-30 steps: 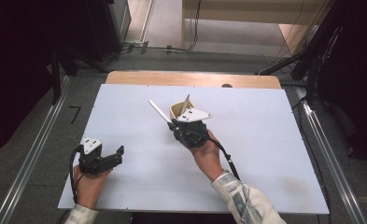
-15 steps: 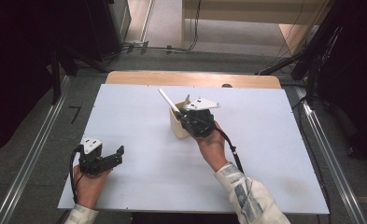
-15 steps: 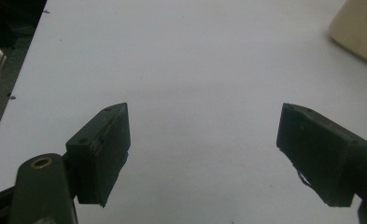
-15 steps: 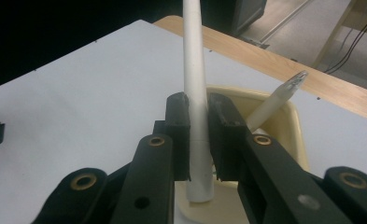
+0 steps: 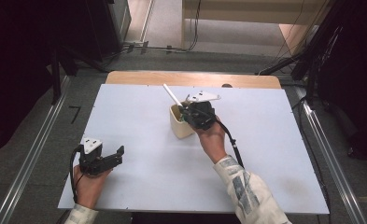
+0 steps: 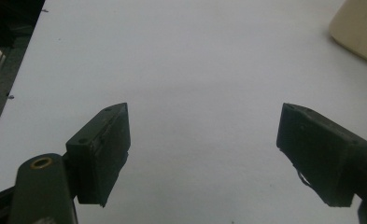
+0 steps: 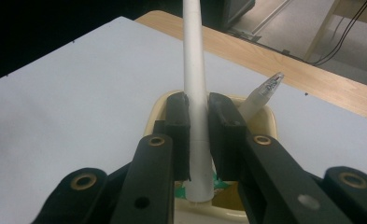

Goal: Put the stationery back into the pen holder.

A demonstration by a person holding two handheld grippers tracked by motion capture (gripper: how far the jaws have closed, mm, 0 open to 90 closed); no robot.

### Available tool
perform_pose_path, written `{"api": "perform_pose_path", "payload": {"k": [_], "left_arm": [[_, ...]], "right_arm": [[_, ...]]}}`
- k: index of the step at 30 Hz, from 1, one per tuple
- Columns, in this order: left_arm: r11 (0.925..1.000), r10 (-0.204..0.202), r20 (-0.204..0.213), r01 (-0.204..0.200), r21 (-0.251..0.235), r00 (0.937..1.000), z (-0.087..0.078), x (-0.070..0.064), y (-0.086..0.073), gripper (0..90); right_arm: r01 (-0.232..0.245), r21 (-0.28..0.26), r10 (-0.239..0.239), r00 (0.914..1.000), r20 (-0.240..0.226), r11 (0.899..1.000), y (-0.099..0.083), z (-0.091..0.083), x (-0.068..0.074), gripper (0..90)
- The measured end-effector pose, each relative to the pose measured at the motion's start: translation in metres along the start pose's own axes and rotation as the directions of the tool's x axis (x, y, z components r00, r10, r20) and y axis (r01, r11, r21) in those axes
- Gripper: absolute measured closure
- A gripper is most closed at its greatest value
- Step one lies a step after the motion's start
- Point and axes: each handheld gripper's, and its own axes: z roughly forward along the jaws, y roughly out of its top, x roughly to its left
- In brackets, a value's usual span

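Observation:
A cream cup (image 5: 180, 123) stands near the middle of the white table (image 5: 139, 154). My right gripper (image 5: 187, 113) hovers over its right rim, shut on a long white stick (image 5: 171, 96) that slants up and to the left. In the right gripper view, the white stick (image 7: 194, 88) is pinched between the pads above the cup (image 7: 260, 122), and a pale pen (image 7: 261, 96) leans inside the cup. My left gripper (image 5: 116, 155) rests open near the front left of the table. Its pads (image 6: 106, 149) have only bare table between them, with the cup's corner (image 6: 358, 32) far off.
A wooden strip (image 5: 190, 78) borders the table's far edge. Metal rails (image 5: 31, 154) run along the floor on both sides. Cables (image 5: 139, 45) lie on the floor beyond the table. A black cable (image 5: 228, 136) trails from the right gripper along the forearm.
The right gripper has carried the white stick rightwards and away from me, and the cup now stands upright to its left. The left gripper has stayed still.

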Motion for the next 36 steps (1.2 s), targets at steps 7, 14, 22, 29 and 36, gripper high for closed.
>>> {"api": "perform_pose_path", "payload": {"k": [7,14,22,29,36], "left_arm": [[1.0000,-0.001,0.002,0.001,0.002,1.0000,0.000,0.000,0.000,18.1],[1.0000,0.002,0.004,-0.002,0.005,1.0000,0.000,0.001,0.000,18.1],[1.0000,0.003,0.004,-0.003,0.010,1.0000,0.001,0.000,0.000,18.1],[0.9999,0.004,0.009,-0.004,0.010,1.0000,0.002,0.000,-0.001,18.1],[0.9999,0.006,0.010,-0.006,0.015,0.9999,0.002,0.000,-0.001,18.1]], "right_arm": [[0.000,0.013,0.000,0.9999,0.013,1.000,0.002,0.008,-0.003,77.1],[-0.003,0.025,0.003,0.9999,0.014,1.000,0.002,0.016,-0.005,77.0],[-0.010,0.037,0.009,0.9998,0.018,0.999,0.001,0.021,-0.008,77.0],[-0.008,0.070,0.007,0.9999,0.010,0.997,-0.002,0.026,-0.009,76.8],[-0.030,0.139,0.038,0.9980,-0.051,0.990,-0.006,0.030,-0.010,56.7]]}}
